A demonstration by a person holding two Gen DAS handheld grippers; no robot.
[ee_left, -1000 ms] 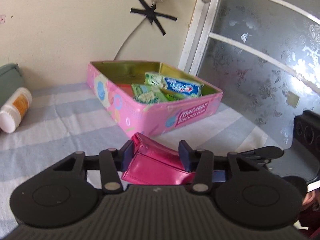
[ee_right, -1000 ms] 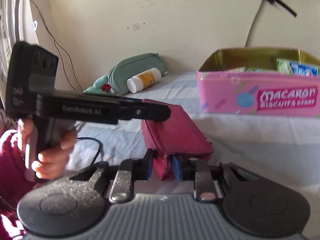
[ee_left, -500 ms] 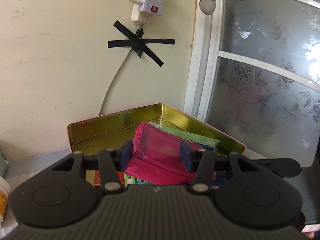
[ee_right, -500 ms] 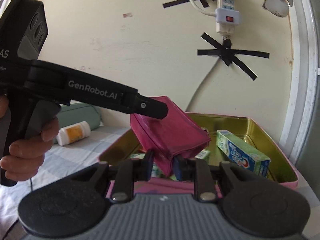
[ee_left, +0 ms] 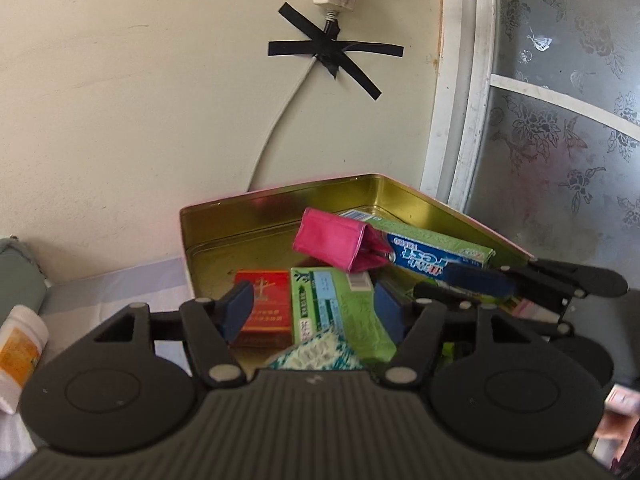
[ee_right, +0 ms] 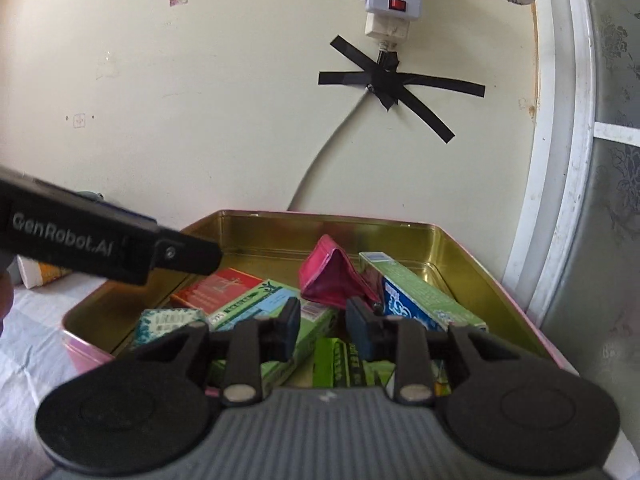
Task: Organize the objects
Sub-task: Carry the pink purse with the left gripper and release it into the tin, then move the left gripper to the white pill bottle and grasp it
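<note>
Left wrist view: the left gripper (ee_left: 314, 306) hovers over a pink metal tin with a gold inside (ee_left: 256, 220). Its jaws are opening, nothing between them. Ahead of the fingertips, a bright pink fabric pouch (ee_left: 334, 242) sits inside the tin, propped against a green and blue toothpaste box (ee_left: 436, 254). A red flat carton (ee_left: 266, 300) and a green box (ee_left: 332, 304) lie just below the fingers.

Right wrist view: the right gripper (ee_right: 322, 326) is narrowly parted, its jaws opening with nothing between them. The pouch (ee_right: 332, 274) sits just beyond its fingertips, apart from them. The left gripper's black finger (ee_right: 176, 254) reaches in from the left.
</note>
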